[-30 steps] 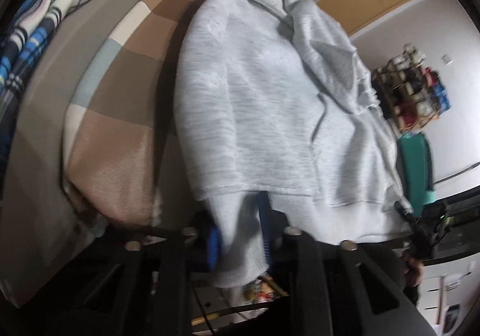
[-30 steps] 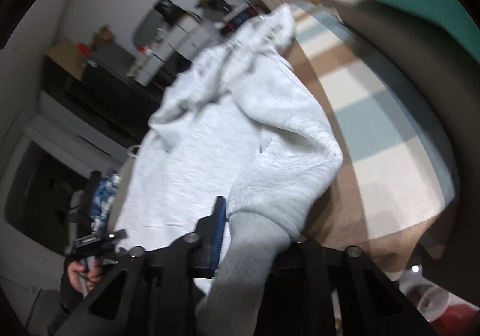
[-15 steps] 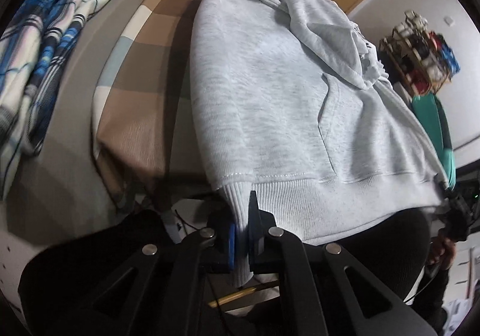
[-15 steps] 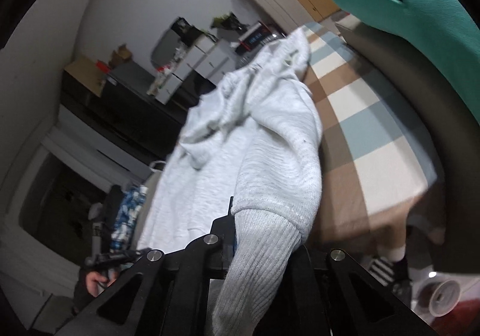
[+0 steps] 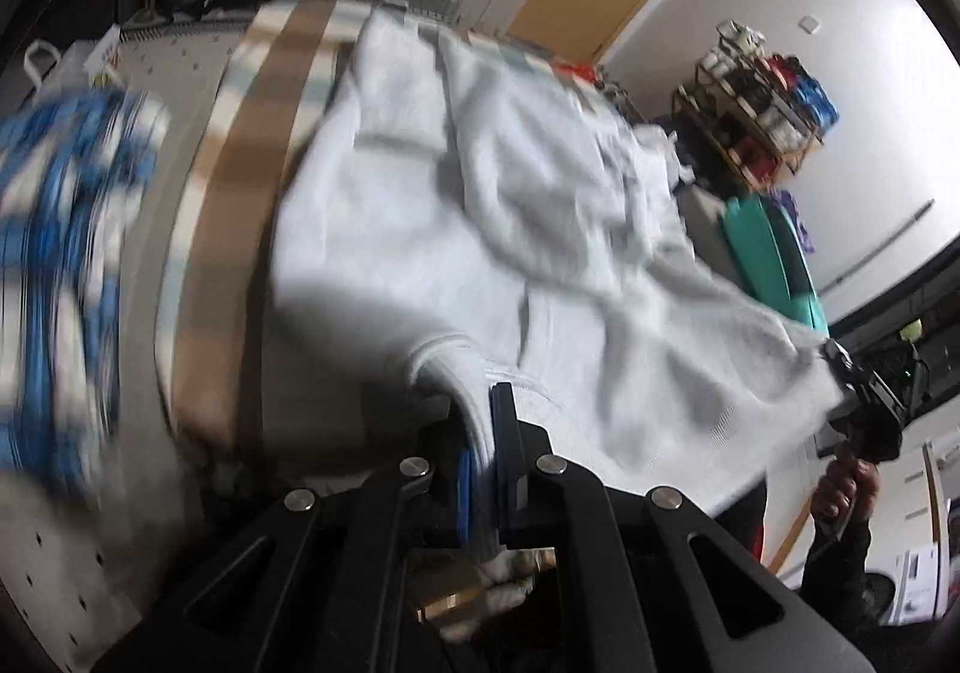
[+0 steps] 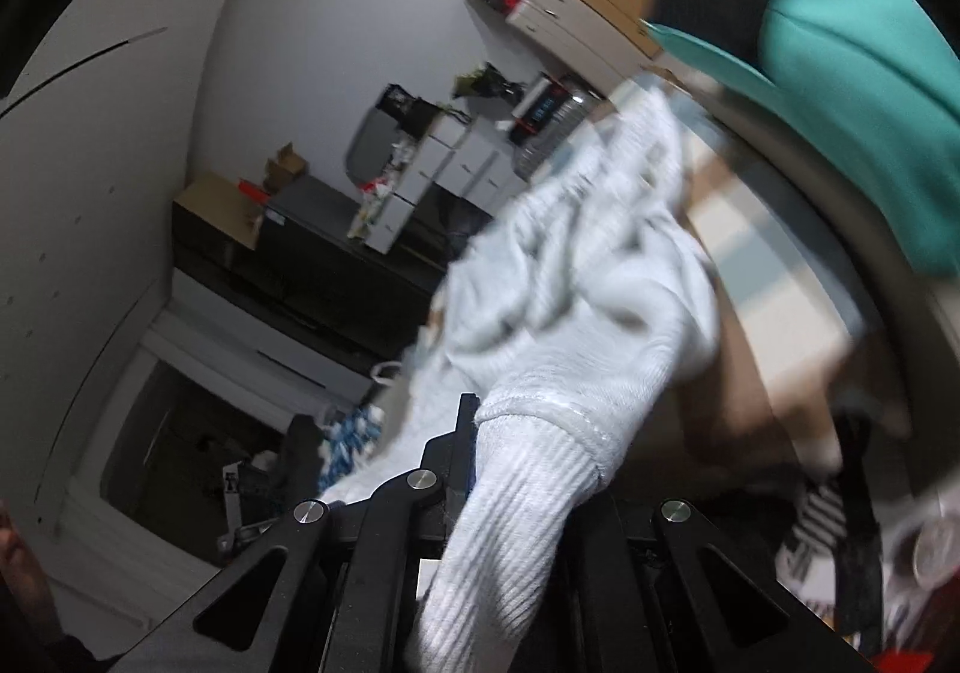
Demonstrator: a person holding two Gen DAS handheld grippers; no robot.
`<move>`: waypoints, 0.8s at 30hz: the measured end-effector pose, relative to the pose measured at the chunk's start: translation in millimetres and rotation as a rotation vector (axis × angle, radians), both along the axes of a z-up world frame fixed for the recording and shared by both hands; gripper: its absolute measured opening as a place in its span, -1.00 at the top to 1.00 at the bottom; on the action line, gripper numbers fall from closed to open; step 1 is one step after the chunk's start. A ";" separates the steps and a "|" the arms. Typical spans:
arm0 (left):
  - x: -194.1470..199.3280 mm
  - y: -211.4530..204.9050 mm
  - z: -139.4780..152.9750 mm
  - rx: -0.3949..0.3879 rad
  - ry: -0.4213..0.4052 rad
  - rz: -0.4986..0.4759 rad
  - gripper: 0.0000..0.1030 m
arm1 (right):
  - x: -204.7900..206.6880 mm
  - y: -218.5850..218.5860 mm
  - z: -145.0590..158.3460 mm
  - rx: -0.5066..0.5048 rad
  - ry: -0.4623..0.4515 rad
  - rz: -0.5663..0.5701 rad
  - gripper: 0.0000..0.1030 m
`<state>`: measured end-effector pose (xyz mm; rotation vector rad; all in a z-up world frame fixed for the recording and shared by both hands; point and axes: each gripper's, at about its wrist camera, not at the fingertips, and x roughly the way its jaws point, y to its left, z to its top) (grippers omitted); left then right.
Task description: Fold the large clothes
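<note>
Hoodie (image 5: pixel 540 229), soft grey fleece, ribbed hem, rumpled folds

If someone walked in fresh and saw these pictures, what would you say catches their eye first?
A big pale grey sweatshirt fills the middle of both views, lifted off the brown, blue and cream checked blanket. The left tongs are shut on its ribbed hem at the bottom of the left wrist view, and the right tongs pinch a ribbed cuff. A teal garment sits at the upper right of the right wrist view.
</note>
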<state>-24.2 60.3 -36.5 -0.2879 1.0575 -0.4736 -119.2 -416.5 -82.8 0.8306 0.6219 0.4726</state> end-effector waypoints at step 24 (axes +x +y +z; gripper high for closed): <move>348.4 -51.6 -41.2 0.000 0.251 0.175 0.96 | 413.8 -43.2 -47.1 -0.081 0.527 -0.198 0.62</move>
